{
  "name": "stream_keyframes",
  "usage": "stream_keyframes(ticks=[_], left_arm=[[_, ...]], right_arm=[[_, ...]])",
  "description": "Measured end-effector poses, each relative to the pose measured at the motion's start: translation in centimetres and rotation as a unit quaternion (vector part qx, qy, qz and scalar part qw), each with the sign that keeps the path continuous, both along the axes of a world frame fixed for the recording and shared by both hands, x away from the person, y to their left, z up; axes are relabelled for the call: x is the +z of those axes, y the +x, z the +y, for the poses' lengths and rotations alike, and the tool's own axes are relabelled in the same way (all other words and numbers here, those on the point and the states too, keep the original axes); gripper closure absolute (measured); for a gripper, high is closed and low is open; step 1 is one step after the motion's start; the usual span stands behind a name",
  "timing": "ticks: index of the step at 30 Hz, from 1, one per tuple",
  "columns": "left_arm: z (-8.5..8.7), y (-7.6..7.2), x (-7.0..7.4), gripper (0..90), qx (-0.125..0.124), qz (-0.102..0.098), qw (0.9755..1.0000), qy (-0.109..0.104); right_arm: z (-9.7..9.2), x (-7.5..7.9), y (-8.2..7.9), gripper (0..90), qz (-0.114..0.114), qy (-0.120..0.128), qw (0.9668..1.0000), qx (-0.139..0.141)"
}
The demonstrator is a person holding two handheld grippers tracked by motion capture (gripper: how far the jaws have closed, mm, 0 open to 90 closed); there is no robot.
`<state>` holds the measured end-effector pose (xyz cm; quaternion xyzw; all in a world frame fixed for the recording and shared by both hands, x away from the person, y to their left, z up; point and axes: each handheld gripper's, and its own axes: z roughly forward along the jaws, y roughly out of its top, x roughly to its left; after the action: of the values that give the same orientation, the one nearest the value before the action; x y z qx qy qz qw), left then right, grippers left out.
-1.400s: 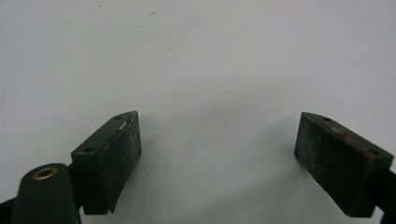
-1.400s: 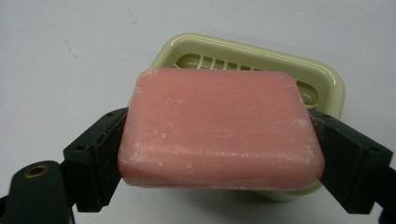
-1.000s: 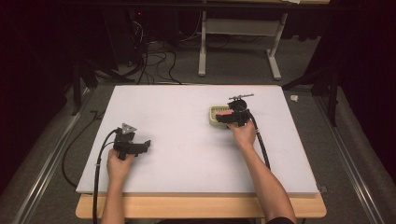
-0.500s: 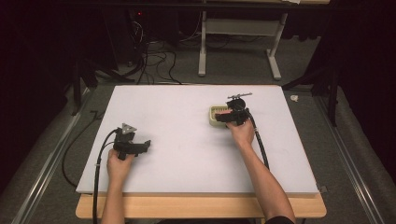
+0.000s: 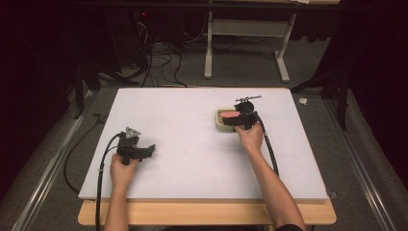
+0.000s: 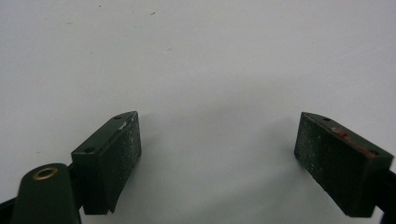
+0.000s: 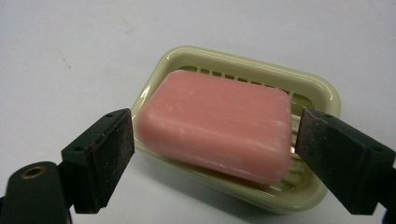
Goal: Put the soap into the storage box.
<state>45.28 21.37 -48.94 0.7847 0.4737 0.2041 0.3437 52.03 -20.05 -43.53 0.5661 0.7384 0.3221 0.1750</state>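
A pink bar of soap (image 7: 212, 109) lies in a pale green soap dish (image 7: 243, 58) on the white table top (image 5: 183, 110). My right gripper (image 7: 213, 128) is open, its pads standing apart on either side of the soap, just above the dish. In the high view the dish (image 5: 220, 121) with the soap (image 5: 229, 115) sits right of centre, and the right gripper (image 5: 236, 120) partly covers it. My left gripper (image 5: 150, 150) rests near the front left of the table. It is open (image 6: 217, 128) with nothing between its pads.
The white table top rests on a wooden board (image 5: 207, 212) at the front edge. Cables (image 5: 159, 62) and a white table frame (image 5: 250, 38) stand on the dark floor behind. A small white scrap (image 5: 303, 101) lies off the back right corner.
My right gripper has edged slightly closer over the soap dish. The left hand and its gripper have stayed where they were.
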Motion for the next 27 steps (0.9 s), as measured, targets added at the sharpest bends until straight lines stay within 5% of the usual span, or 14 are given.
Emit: stream_keyframes(ticks=[17,27], left_arm=[[0.0,0.0,0.0,15.2,0.000,0.000,1.0000,0.000],[0.0,0.0,0.0,15.2,0.000,0.000,1.0000,0.000]], right_arm=[[-1.8,0.9,-1.7,14.8,-0.027,0.009,0.9996,0.005],[-1.8,2.1,-3.1,16.5,-0.046,-0.019,0.9984,0.026]])
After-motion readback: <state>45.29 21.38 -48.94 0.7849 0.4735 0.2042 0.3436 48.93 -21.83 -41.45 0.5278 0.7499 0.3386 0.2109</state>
